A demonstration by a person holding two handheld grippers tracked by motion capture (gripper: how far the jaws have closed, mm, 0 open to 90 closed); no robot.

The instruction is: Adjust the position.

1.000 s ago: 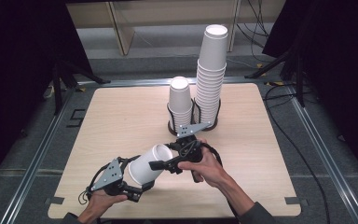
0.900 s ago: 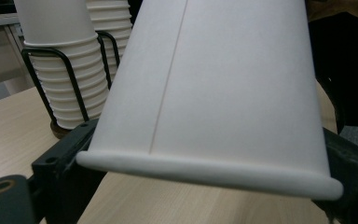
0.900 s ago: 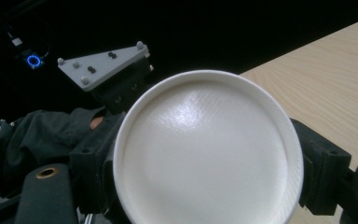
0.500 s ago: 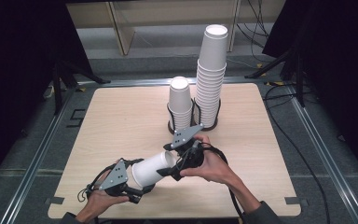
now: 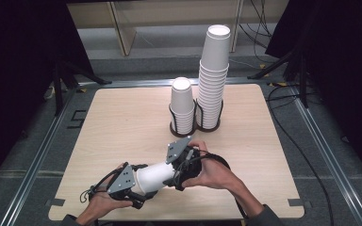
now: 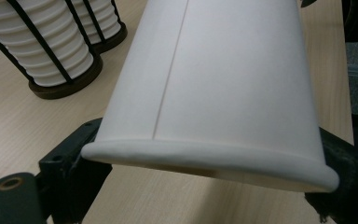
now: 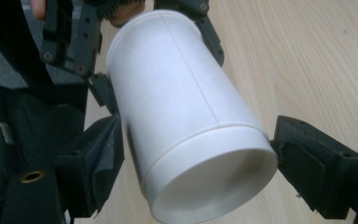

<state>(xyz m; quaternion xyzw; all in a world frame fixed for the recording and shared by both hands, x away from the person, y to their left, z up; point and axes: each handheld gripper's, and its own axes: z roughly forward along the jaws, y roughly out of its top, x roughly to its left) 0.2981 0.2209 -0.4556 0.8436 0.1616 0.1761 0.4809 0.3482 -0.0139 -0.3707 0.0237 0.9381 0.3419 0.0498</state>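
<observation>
- Dark surroundings frame a pale wooden table (image 5: 122,122); at its far middle, two wire holders carry a short cup stack (image 5: 182,106) and a tall cup stack (image 5: 213,80).
- Near the front edge, a white paper cup (image 5: 154,175) lies sideways between both tools.
- Left gripper (image 5: 139,195) has just been closing — its jaws now pinch the rim end.
- Right gripper (image 5: 175,176) has its jaws against the base end.
- Likely a handover or pulling nested cups apart; next, one side must hold firm without crushing.
</observation>
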